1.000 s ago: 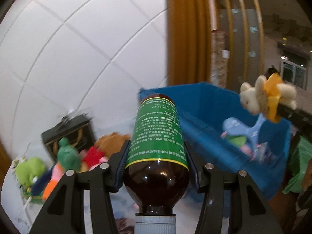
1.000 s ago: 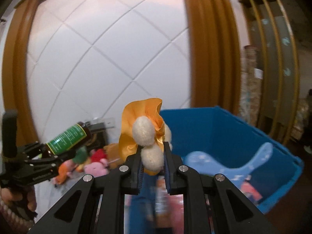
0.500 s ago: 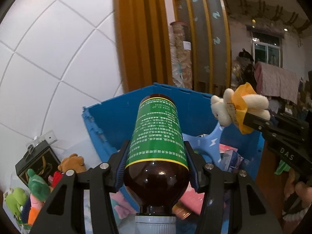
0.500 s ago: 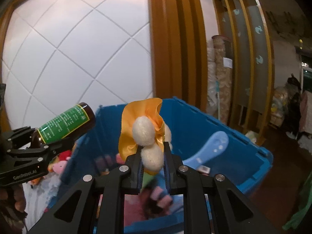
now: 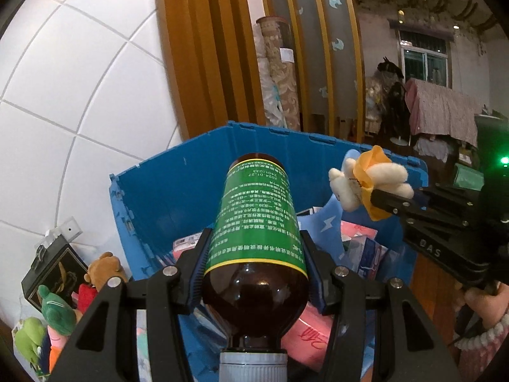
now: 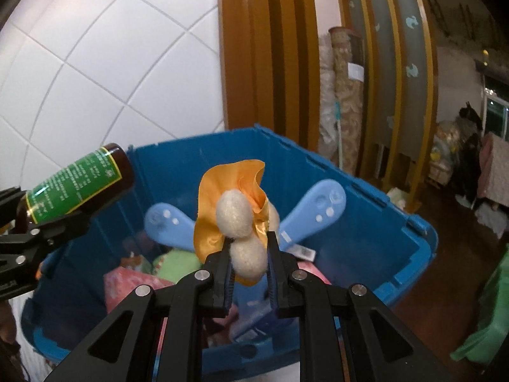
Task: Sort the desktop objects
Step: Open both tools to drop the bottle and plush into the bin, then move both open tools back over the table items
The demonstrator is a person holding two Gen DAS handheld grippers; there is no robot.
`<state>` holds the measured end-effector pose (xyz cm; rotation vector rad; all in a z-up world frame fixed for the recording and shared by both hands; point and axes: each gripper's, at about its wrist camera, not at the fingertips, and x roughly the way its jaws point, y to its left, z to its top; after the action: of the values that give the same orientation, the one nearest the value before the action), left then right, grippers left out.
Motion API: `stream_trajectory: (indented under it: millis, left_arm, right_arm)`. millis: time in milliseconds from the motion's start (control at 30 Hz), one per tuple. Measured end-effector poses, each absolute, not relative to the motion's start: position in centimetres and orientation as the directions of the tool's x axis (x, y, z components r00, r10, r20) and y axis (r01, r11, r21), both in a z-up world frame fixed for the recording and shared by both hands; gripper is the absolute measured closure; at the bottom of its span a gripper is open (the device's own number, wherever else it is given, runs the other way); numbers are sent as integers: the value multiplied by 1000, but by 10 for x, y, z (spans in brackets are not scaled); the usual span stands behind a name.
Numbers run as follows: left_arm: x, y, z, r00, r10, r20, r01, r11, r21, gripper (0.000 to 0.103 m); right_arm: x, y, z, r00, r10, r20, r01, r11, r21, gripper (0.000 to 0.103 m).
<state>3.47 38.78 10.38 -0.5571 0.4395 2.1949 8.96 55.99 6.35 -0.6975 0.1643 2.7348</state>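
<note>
White tiled wall (image 5: 79, 95) on your left, wooden slats (image 6: 254, 47) behind, w/ rolled carpets (image 5: 280, 73) leaning in the corner. Right in front of both your grippers sits the blue crate (image 5: 178, 184), lid off, already holding stuff: a pale blue winged plastic piece (image 6: 318, 210), pink packets (image 6: 124, 283), something green and soft (image 6: 175, 264).

Your left gripper (image 5: 254, 254) is clamped on the brown bottle (image 5: 257, 222) (green label, cap toward the camera, base pointing out over the crate). Pads press both sides of the label, so it's a firm pinch, not loose.

Your right gripper (image 6: 249, 267) is squeezed tight on the plush toy (image 6: 235, 216), cream w/ an orange satin ribbon; it sticks up out of the fingers above the crate's middle. From the left cam the toy hangs over the crate's right rim, near the bottle but apart from it.

Left of the crate, outside it: a heap of plush toys (image 5: 63, 312) (green, brown, red) and a black box (image 5: 54, 270) against the wall. Crate's near wall stands btw that heap and the contents. Your hand (image 5: 480, 312) shows at the right edge, beaded bracelet on the wrist.
</note>
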Motion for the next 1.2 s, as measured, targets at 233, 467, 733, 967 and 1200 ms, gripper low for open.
stream_trajectory:
  millis: [233, 467, 733, 967, 1200]
  left_arm:
    - [37, 398, 98, -569, 617, -544, -785, -605, 135, 52]
    - [36, 391, 98, -585, 620, -523, -775, -617, 135, 25]
    - [31, 360, 101, -617, 609, -499, -743, -660, 113, 23]
    - [11, 295, 92, -679, 538, -500, -653, -754, 76, 22]
    - [-24, 201, 44, -704, 388, -595, -503, -863, 34, 22]
  right_arm:
    - [81, 569, 50, -793, 294, -534, -351, -937, 5, 84]
    - [83, 573, 49, -782, 317, -536, -377, -926, 2, 20]
    - [89, 554, 63, -812, 316, -492, -361, -933, -4, 0]
    - [95, 504, 87, -883, 255, -395, -277, -961, -1, 0]
    - [86, 436, 102, -951, 97, -295, -104, -995, 6, 0]
